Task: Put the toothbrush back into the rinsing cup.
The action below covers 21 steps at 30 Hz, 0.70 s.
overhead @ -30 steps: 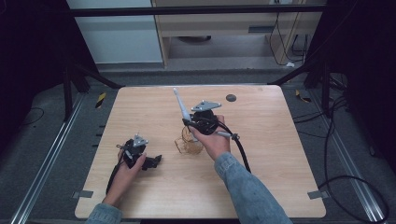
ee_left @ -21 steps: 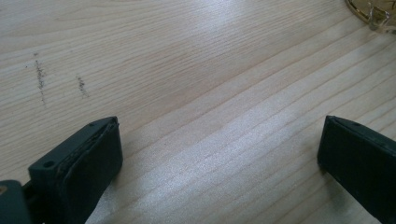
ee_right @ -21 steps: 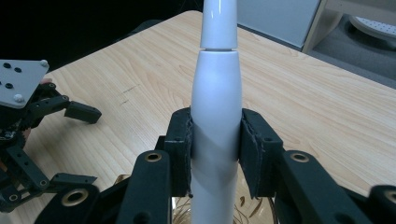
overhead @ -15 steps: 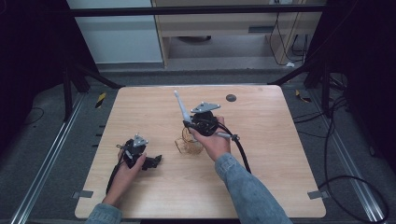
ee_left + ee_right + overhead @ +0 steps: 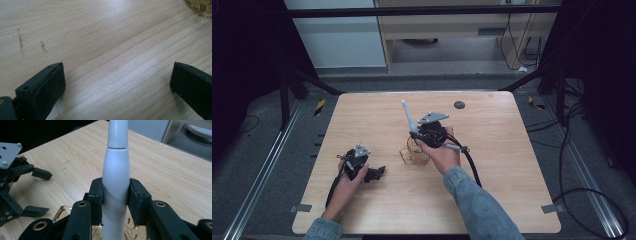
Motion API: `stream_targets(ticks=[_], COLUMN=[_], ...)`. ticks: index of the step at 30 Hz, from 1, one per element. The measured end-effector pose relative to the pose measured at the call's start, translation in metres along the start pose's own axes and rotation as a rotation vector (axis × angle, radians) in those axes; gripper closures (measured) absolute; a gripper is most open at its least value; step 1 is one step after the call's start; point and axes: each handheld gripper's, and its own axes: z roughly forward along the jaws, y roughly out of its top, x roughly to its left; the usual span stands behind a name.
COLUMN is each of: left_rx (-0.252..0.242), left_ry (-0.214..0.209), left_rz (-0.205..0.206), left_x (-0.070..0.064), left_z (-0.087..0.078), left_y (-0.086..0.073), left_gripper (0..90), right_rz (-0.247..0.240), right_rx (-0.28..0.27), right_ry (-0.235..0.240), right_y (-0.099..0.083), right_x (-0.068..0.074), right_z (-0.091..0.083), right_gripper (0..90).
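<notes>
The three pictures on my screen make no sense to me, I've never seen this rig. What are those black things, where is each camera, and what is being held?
No robot arm here: a person at a wooden table holds a hand-operated two-jaw gripper in each hand. The high view looks down from above the person's side. The other two cameras ride on the grippers and look along their black jaws.

The right gripper is shut on a white toothbrush-like handle, upright, above a clear glass cup with gold lines. The high view shows the handle pointing up and away from the person.

The left gripper is open, its jaws spread wide over bare wood, holding nothing. In the high view it rests low near the table's left side. A small dark disc lies near the far edge.
</notes>
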Motion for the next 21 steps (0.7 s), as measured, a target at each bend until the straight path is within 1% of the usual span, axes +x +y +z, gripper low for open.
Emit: stream_targets(ticks=[9, 13, 16, 21], left_rx=[0.0, 0.0, 0.0, 0.0], left_ry=[0.0, 0.0, 0.0, 0.0], left_rz=[0.0, 0.0, 0.0, 0.001], left_x=[0.0, 0.0, 0.0, 0.0], left_z=[0.0, 0.0, 0.0, 0.0], left_y=[0.0, 0.0, 0.0, 0.0], left_gripper=[0.0, 0.0, 0.0, 0.0], right_rz=[0.005, -0.006, -0.002, -0.01], right_rx=[0.013, 0.02, 0.026, 0.03], right_ry=[0.0, 0.001, 0.003, 0.002], right_y=[-0.0038, -0.0043, -0.005, -0.0057], right_x=[-0.0013, -0.0005, 0.0, -0.0001], right_z=[0.0001, 0.0007, 0.0009, 0.0014], right_gripper=[66.3, 66.3, 66.3, 66.3])
